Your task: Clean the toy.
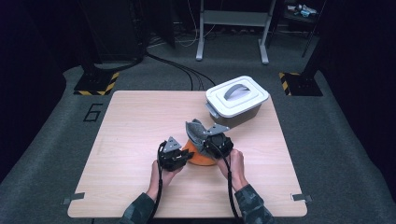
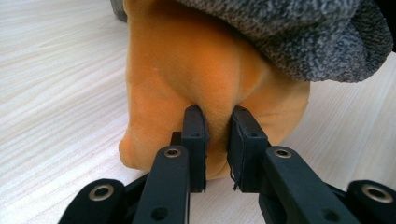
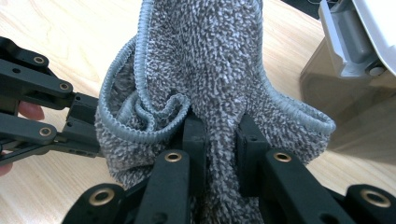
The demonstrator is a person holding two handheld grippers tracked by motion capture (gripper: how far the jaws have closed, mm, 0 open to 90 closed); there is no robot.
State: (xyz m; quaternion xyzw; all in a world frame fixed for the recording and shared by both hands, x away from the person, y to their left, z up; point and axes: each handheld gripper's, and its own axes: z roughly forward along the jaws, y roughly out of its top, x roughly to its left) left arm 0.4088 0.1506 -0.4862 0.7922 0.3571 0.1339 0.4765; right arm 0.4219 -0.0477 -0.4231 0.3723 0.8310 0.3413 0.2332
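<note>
High view looks down over the light wooden table (image 1: pixel 140 140); gripper views sit close, sharing the grey terry cloth (image 3: pixel 210 70)

I am looking at a light wooden table (image 1: pixel 140 121) sitting on grey carpet (image 1: pixel 46 154), with a grey metal stand (image 1: pixel 233 28) standing in the dim background.

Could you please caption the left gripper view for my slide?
Left gripper pinches a fold of orange cloth under a grey cloth on the table.
</note>
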